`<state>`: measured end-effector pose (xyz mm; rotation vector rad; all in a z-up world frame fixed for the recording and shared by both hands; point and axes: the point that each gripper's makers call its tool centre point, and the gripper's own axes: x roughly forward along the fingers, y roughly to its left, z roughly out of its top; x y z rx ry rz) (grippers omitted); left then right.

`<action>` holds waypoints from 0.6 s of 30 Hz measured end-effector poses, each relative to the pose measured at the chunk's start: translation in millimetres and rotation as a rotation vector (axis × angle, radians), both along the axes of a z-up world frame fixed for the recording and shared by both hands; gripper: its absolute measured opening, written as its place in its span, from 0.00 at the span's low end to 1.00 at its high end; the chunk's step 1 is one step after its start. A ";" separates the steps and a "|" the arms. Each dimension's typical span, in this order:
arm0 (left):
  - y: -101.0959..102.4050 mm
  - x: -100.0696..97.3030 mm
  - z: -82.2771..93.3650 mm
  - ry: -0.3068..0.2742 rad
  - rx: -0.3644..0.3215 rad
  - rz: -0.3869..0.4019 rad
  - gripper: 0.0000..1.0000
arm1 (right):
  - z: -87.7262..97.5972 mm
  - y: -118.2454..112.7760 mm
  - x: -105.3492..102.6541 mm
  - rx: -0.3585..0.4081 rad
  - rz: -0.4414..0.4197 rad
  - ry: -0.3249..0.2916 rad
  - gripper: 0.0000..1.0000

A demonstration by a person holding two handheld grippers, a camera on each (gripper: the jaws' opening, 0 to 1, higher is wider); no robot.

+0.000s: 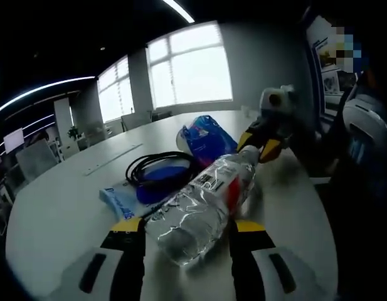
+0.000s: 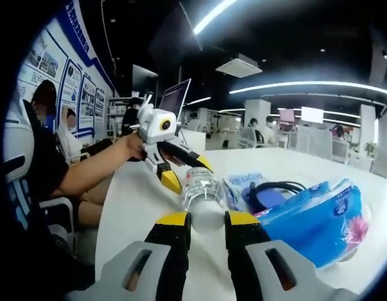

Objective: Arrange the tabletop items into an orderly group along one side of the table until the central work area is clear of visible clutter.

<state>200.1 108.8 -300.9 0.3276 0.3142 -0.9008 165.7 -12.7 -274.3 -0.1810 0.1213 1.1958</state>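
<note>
While the white table is seen stretching wide in both views, its items are found grouped near one curved edge. A blue tissue pack is seen lying on the table at the right of the right gripper view, and the same pack is seen past the bottle in the left gripper view. A clear plastic bottle is seen lying on its side on the table, its base between the yellow-tipped jaws of the left gripper; the jaws are pressed on both sides of it, so the bottle is grasped. In the right gripper view the bottle's cap end is seen just beyond the right gripper, whose jaws are released and apart, nothing being held between them. The left gripper is seen in that view too, held by a person's hand. A coiled black cable is seen resting on a blue flat packet, just beside the bottle and touching it or nearly so. The right gripper is seen at the bottle's far end in the left gripper view.
</note>
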 end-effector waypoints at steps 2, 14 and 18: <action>1.0 -0.1 0.0 0.001 -0.001 0.001 0.52 | 3.4 1.7 -0.7 0.018 0.004 -0.001 0.19; 7.3 -2.3 -0.7 0.009 -0.003 0.004 0.52 | 22.6 13.3 -8.1 0.090 0.043 -0.040 0.19; 8.4 -2.9 -0.8 0.013 -0.009 0.008 0.52 | 28.3 17.3 -10.6 0.109 0.053 -0.058 0.19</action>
